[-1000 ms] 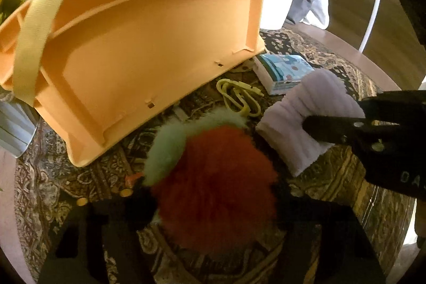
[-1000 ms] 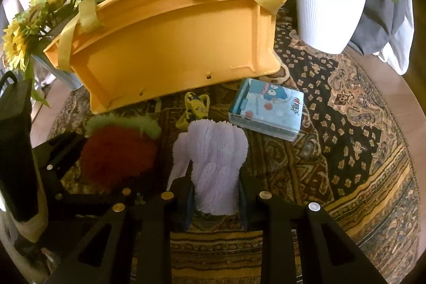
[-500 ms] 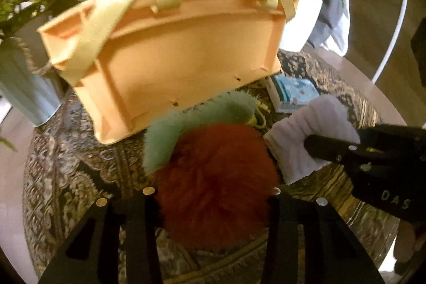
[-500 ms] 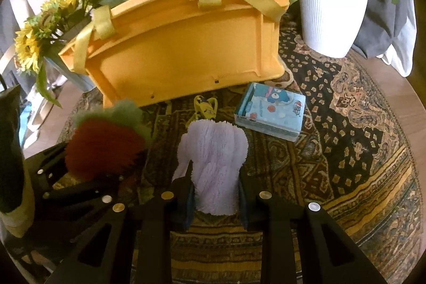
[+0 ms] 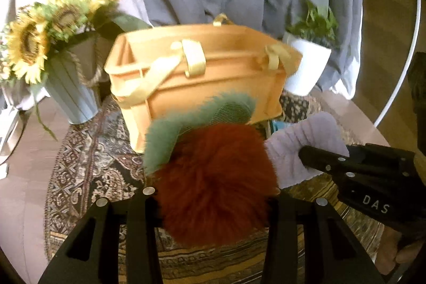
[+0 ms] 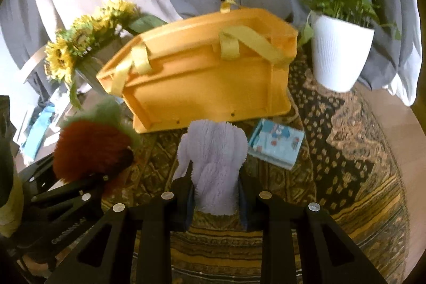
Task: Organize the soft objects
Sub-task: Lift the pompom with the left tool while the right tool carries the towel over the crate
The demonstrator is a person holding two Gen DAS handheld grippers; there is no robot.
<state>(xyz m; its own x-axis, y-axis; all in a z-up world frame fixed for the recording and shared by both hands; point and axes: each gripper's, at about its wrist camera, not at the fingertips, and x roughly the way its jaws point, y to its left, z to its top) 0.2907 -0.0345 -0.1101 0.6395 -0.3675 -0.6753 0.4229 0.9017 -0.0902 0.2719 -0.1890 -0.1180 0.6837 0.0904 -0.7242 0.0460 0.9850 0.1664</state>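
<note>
Both tongs clamped | left tongs (image 5: 213,193): red pompom (image 5: 215,177) | right tongs (image 6: 215,193): lilac plush (image 6: 213,164)

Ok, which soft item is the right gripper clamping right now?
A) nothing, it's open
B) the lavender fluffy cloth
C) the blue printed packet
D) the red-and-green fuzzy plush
B: the right gripper pinches the lavender fluffy cloth between its fingers, while the left gripper holds the red-and-green plush.
</note>
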